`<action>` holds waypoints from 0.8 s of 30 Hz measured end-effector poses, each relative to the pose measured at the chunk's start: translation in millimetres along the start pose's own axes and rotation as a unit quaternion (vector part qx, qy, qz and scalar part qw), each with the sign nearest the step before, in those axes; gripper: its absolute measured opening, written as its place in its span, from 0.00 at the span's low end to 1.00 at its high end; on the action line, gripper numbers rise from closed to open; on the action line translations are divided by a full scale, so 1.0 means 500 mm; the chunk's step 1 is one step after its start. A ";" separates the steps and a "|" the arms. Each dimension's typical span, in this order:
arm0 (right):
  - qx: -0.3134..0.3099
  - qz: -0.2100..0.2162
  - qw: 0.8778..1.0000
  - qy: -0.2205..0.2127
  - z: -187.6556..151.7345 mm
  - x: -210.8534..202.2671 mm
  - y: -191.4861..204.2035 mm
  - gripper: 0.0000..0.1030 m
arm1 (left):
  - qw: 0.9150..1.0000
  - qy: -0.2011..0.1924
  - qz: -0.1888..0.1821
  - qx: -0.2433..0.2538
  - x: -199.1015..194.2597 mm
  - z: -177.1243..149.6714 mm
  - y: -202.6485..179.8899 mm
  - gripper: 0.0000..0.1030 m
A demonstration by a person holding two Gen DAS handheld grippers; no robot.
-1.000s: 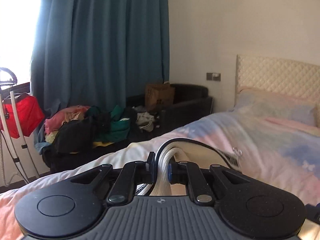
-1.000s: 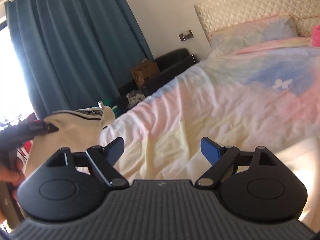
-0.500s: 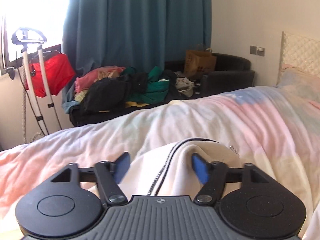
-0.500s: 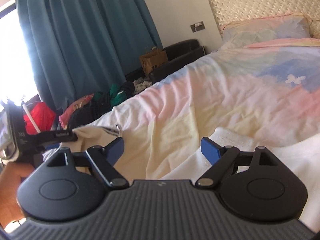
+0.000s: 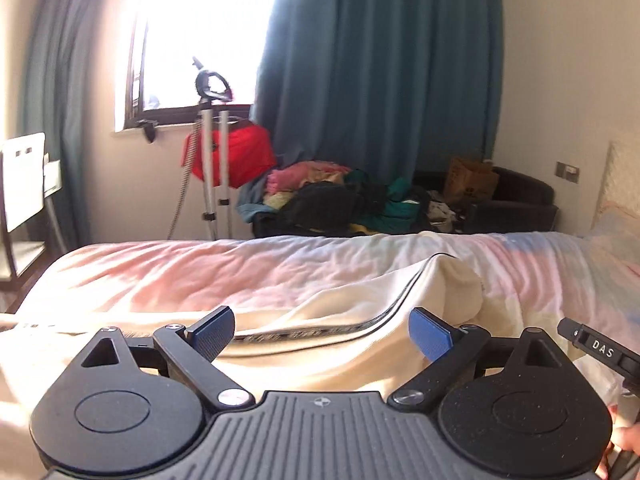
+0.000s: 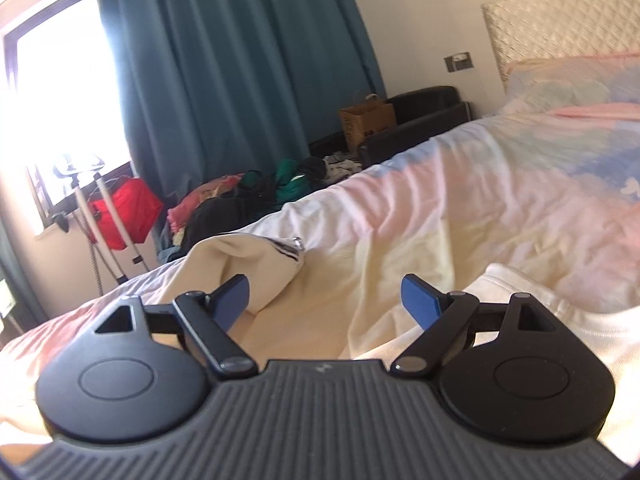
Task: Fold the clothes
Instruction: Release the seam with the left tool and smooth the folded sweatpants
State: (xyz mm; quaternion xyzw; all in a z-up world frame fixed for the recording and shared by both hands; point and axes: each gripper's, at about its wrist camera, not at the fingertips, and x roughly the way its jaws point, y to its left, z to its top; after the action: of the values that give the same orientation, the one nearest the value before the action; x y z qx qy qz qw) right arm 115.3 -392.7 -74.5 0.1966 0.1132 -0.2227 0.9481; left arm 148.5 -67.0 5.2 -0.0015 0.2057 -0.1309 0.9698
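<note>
Cream garment [image 5: 360, 312] lying rumpled on bed [image 5: 168, 264], partly folded. Left gripper [image 5: 322, 330] and right gripper [image 6: 325, 298] both hovering spread, pinching nothing. Between folds; next move likely calling for regrasping an edge.

Qty count: 1 cream garment [image 5: 344, 312] is laid on 1 bed [image 5: 168, 268]. 2 grippers are seen: left gripper [image 5: 322, 330], right gripper [image 6: 326, 298], 2 blue pads ea. 1 pillow [image 6: 572, 84] at 2 o'clock, 1 cardboard box [image 6: 366, 122] at 12, 1 red bag [image 5: 232, 156] at 11.
</note>
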 end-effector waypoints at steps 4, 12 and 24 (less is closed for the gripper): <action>-0.029 0.019 0.999 -0.005 0.001 -0.040 0.020 0.83 | 0.998 -0.006 0.054 -0.015 -0.124 -0.050 0.071 0.94; -0.041 0.048 0.997 0.039 0.002 -0.067 0.029 0.83 | 0.997 -0.015 0.062 -0.051 -0.209 -0.107 0.131 0.95; -0.002 0.063 0.988 0.141 -0.015 0.254 0.063 0.80 | 0.994 -0.030 0.091 -0.061 -0.125 -0.127 0.202 0.97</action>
State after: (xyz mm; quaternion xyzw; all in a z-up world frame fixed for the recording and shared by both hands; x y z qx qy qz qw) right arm 240.4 -411.4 -109.5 0.2304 0.2337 -0.1326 0.9353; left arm 93.5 49.8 -34.0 -0.0456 0.1837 -0.0292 0.9815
